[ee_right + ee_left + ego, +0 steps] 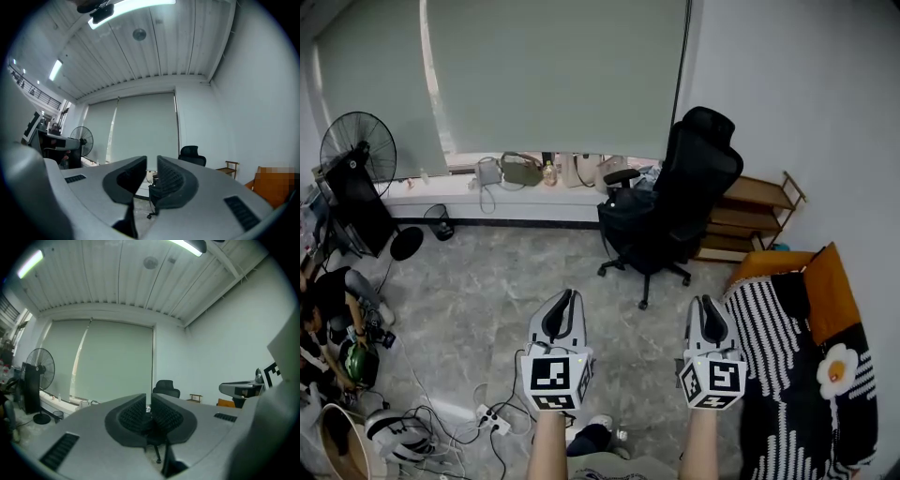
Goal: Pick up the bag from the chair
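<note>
A dark bag (625,207) lies on the seat of a black office chair (684,187) by the window wall, far ahead of both grippers. My left gripper (565,300) and right gripper (706,306) are held side by side above the floor, well short of the chair. Each has its jaws close together, only a thin gap showing, with nothing between them. The chair's headrest (167,386) shows just over the left jaws, and the chair (192,155) stands right of the right jaws. The jaws hide the bag in both gripper views.
A standing fan (356,150) is at the left, several bags sit on the window sill (525,171), and a wooden shelf (752,217) stands behind the chair. A striped blanket (787,375) covers a sofa at right. Cables (492,419) lie on the floor; a person (328,319) crouches at left.
</note>
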Available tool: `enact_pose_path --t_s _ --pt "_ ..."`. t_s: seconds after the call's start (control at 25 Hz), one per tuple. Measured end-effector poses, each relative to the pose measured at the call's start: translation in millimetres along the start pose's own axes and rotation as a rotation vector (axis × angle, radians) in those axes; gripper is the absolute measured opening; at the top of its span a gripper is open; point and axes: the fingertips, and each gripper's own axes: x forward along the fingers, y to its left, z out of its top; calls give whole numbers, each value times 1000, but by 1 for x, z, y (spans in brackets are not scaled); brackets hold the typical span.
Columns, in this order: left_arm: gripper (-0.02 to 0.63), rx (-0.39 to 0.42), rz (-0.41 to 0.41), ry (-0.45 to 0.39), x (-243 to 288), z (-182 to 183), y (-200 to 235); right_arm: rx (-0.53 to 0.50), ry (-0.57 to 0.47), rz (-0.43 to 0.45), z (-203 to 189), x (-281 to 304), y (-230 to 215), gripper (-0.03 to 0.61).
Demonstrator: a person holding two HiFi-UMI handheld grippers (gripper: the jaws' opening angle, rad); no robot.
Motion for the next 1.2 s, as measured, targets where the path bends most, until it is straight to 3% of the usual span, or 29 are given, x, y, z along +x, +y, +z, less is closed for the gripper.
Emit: enact_pose_path --t_s 0.08,0.2,0.24,0.32,0.88,1.2 --pt "109 -20 -23 -3 13 -2 3 6 2 36 -1 14 5 178" --pt "263 -34 -36 -12 37 -3 12 18 -1 52 -3 36 7 262" --pt "287 -36 -36 -15 44 -3 17 18 0 51 -4 43 7 300" --pt "287 -33 -36 -15 58 -4 28 15 3 44 -7 58 9 327" --pt "287 -20 -50 45 150 -30 61 49 49 7 -43 147 -9 328" --pt "287 -25 -19 63 248 -44 65 54 59 43 -62 244 -49 328"
